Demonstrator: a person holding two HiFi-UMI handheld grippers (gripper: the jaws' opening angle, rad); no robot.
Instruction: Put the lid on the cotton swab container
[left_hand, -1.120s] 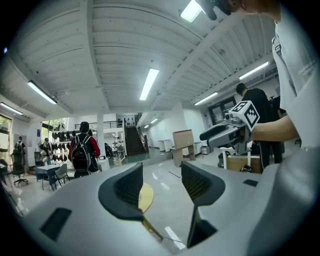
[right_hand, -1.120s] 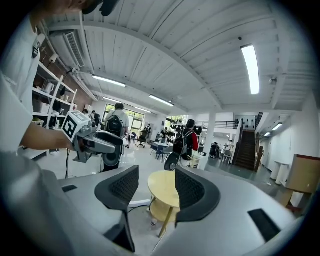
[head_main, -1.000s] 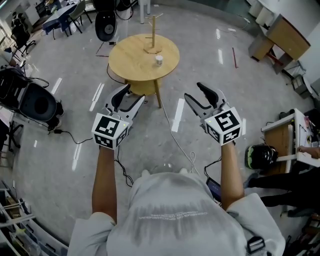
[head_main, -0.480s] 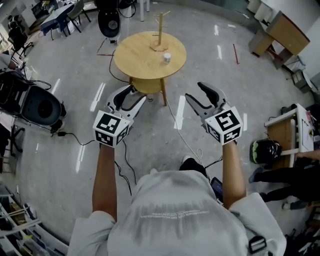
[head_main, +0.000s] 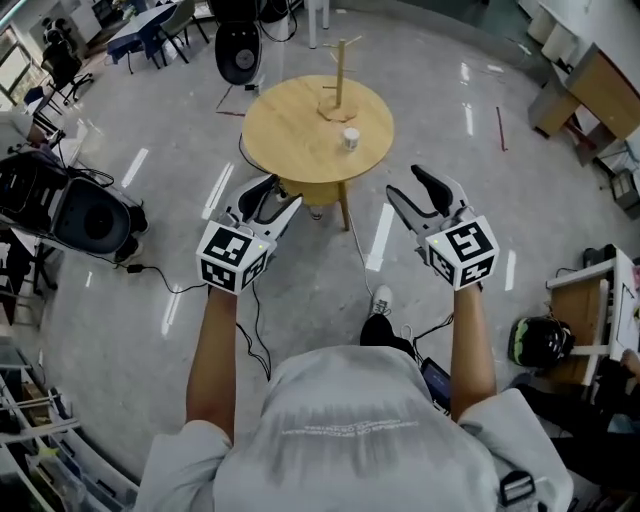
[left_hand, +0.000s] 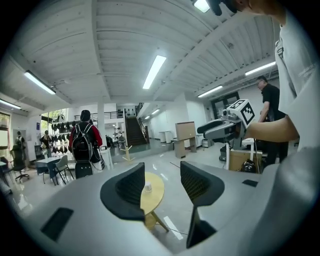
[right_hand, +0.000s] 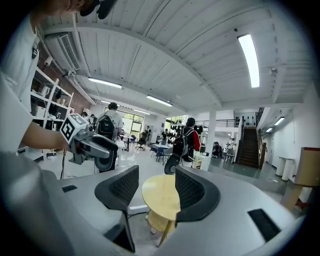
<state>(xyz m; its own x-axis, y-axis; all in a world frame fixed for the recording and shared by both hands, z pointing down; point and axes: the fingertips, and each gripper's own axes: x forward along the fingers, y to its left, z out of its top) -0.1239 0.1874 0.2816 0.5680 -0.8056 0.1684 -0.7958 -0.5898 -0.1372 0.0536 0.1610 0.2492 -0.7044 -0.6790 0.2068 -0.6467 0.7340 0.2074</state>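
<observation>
Okay, the cotton swab container (head_main: 350, 138) is a small white tub on the round wooden table (head_main: 290, 140), toward the 3 o'clock side of the top. It sits at about 5 o'clock of the wooden peg stand (head_main: 337, 85). It's too small from here to tell whether the lid is on it, and I can't spot a separate lid anywhere on the top.

Both grippers are over bare floor, well short of the table, which is dead ahead at 12 o'clock.

- **Left gripper (head_main: 282, 192):** jaws wide apart with nothing on the pads. In the left gripper view the table and the white tub only show through the gap (left_hand: 162, 172), far off.
- **Right gripper (head_main: 405, 182):** same story, spread wide and empty. The right gripper view (right_hand: 156, 175) shows just the tabletop between the jaws, and the tub isn't visible there.

My read on the posture is that they're held side by side, roughly level and aimed at the table because this is the walk-in. The jaws are pre-opened so one can steady the tub and the other can take the lid on arrival. No step of the task itself has started.

A floor cable (head_main: 360, 255) runs from the table leg back toward 6 o'clock, right by my foot. I judge it the main snag risk on the way in.
</observation>
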